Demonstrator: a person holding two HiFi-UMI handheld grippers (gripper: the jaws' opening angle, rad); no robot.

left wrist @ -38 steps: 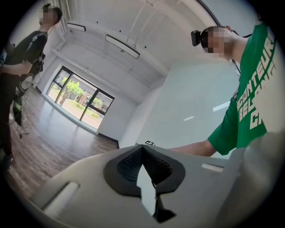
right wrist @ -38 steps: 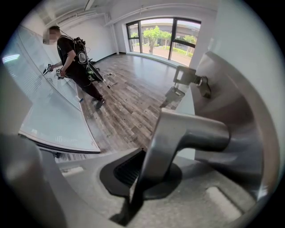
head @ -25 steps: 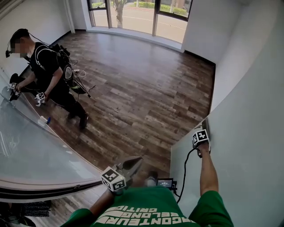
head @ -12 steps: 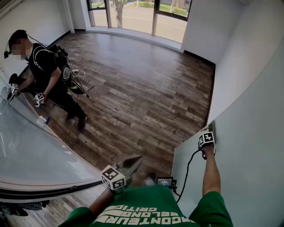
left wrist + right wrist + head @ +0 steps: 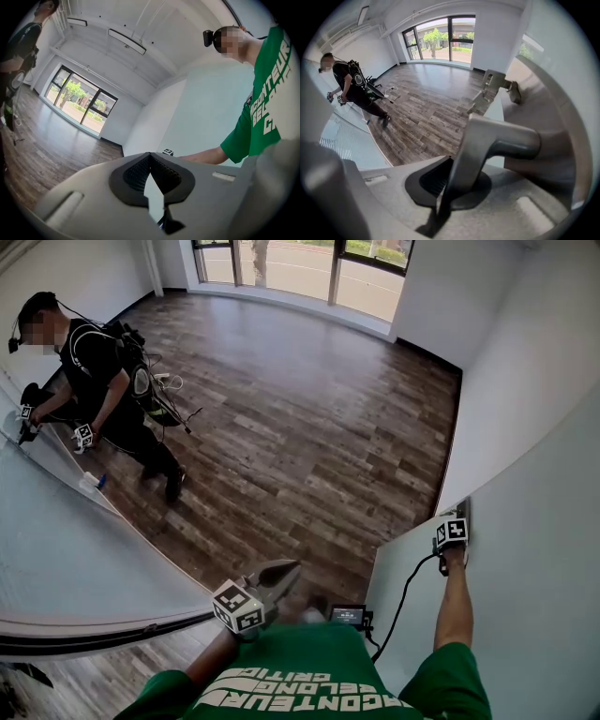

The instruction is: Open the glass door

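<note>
The glass door (image 5: 525,559) is the pale frosted panel at the right, with its free edge toward the wooden floor. My right gripper (image 5: 461,519) reaches out to that edge on a stretched arm. In the right gripper view it (image 5: 449,174) points steeply down and is shut on the door's metal lever handle (image 5: 501,138), whose shank runs between the pads. My left gripper (image 5: 289,570) hangs in front of my green shirt, away from the door. Its jaws (image 5: 150,157) meet at the tips with nothing between them.
A second frosted glass panel (image 5: 66,549) curves along the left. Beside it stands another person (image 5: 103,381) in black, holding grippers. Wooden floor (image 5: 309,399) spreads to the windows (image 5: 281,263) at the far wall. A small screen device (image 5: 349,617) with a cable hangs at my waist.
My right gripper and the door edge it holds have swung to the right in the head view. The left gripper has stayed about where it was.
</note>
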